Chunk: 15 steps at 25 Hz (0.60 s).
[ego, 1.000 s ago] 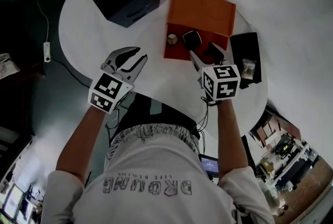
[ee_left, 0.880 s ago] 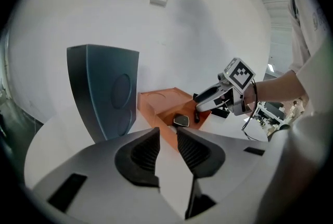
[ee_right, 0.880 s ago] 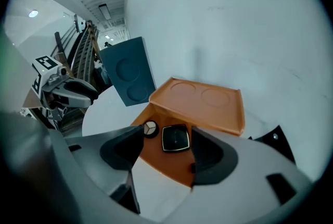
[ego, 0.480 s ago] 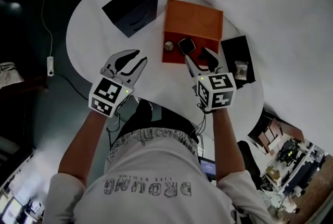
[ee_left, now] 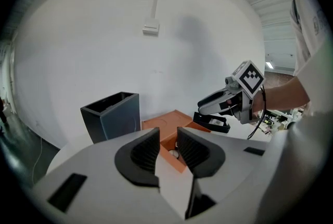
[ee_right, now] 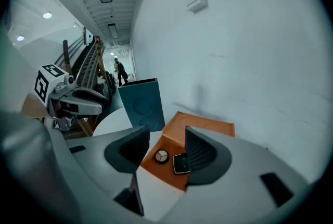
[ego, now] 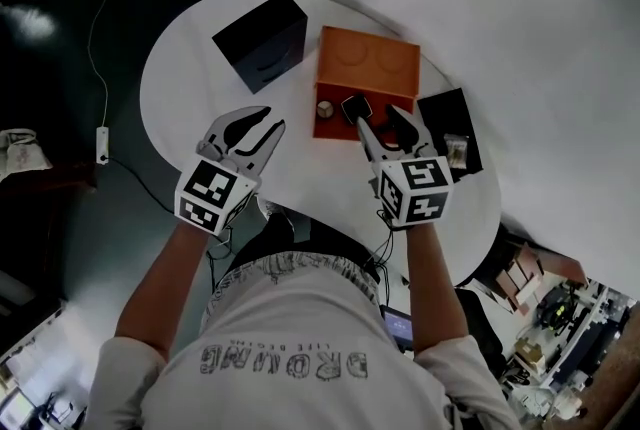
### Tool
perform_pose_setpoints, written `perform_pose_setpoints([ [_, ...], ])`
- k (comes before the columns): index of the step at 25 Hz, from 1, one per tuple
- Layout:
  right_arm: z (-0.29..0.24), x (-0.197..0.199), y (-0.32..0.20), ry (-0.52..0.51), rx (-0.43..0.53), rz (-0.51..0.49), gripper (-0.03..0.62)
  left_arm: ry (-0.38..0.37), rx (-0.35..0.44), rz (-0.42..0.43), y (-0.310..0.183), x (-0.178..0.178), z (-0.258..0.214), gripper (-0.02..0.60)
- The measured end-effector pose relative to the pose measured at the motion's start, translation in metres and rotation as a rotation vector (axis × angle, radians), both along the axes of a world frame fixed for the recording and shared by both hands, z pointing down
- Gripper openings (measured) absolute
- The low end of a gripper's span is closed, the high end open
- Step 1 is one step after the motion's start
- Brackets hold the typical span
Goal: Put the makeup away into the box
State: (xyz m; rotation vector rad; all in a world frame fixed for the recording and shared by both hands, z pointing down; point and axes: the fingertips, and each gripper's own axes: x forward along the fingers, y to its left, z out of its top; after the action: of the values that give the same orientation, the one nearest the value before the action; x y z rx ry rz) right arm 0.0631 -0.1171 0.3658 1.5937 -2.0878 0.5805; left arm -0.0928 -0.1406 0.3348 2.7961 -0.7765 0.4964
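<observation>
An orange box [ego: 320,125] sits open on a white table [ego: 200,88], its lid [ego: 368,63] standing at the far side. Inside, on the box floor, lie two pieces of makeup: a round compact [ego: 325,108] and, just right of it, a black square compact [ego: 354,108]. The right gripper [ego: 378,115] hangs over the box's near right corner, clear of both compacts. Its jaws have just been closing but stand apart with nothing between them, and its own view looks through the gap down at the two compacts. The left gripper [ego: 268,118] is held over bare table to the left of the box, near its front. Its jaws are parted by a narrow gap, also with nothing between them. A dark box [ego: 262,40] stands open on the table just left of the orange lid. A black tray [ego: 440,113] lies right of the orange box with a small pale item [ego: 455,150] in it, too small to tell what it is.
</observation>
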Motion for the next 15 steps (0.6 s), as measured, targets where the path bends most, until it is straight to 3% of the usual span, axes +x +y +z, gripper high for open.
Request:
perform_pose_setpoints([
  [15, -0.052, -0.015, 0.014, -0.039, 0.126, -0.004, 0.17, 0.063, 0.108, -0.018, 0.013, -0.002, -0.052, 0.121],
])
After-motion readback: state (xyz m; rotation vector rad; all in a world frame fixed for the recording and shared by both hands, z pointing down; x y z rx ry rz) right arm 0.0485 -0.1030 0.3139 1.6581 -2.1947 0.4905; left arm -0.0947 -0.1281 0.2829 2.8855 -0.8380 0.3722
